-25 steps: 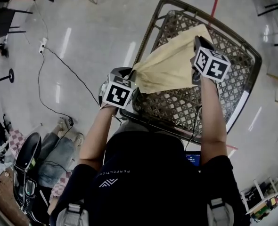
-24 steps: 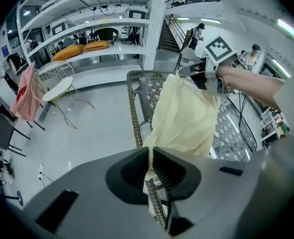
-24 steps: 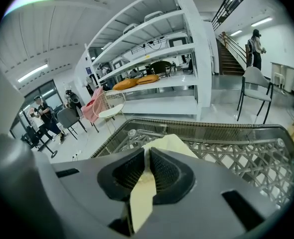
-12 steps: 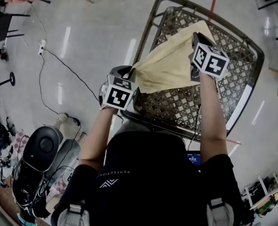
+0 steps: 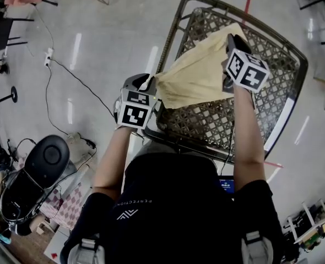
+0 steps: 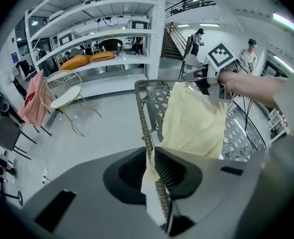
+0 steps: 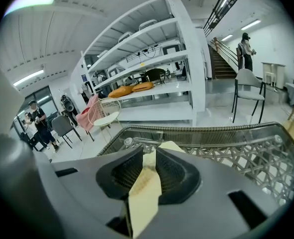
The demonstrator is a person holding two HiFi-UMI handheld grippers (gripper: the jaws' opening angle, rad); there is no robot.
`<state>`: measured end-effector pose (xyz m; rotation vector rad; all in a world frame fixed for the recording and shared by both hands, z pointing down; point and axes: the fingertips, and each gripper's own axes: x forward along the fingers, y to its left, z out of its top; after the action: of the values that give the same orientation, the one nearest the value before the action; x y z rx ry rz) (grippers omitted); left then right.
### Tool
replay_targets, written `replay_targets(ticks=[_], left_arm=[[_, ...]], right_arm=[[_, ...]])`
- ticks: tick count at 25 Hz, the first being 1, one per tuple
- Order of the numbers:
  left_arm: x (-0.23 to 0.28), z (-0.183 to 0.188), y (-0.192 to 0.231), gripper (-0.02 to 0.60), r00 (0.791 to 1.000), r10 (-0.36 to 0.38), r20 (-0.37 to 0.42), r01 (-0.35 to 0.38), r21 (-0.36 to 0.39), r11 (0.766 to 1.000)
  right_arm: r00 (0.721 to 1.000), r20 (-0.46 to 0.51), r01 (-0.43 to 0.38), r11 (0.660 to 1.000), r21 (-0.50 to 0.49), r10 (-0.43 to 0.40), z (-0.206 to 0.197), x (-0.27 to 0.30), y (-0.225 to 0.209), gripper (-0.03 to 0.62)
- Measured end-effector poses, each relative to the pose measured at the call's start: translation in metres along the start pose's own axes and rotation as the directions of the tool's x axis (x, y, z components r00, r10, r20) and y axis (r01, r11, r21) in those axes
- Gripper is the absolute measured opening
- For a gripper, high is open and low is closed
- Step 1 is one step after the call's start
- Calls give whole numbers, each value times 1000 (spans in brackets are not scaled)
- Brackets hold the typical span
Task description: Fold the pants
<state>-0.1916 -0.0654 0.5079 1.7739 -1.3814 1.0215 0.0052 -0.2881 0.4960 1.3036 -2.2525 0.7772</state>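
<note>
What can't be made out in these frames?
- Pants: waist versus legs, head view; the cloth is bunched.
- Pants under the right gripper: head view; its marker cube covers them.
- Table legs: head view; the woven top covers them.

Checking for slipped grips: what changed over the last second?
The left tongs have just been opening slightly, with the pale yellow fabric pants still pinched between them. A black rounded object at lower left moved nearer. The right tongs keep their pinch; the pants stay stretched between both.
</note>
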Motion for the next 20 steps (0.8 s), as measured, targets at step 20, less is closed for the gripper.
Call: replay_targets(ticks=[20], left_arm=[[-22, 25, -43, 15, 991, -114, 74, 105, 123, 987]], right_arm=[[1000, 9, 18, 999, 34, -18, -27, -69, 8, 50]])
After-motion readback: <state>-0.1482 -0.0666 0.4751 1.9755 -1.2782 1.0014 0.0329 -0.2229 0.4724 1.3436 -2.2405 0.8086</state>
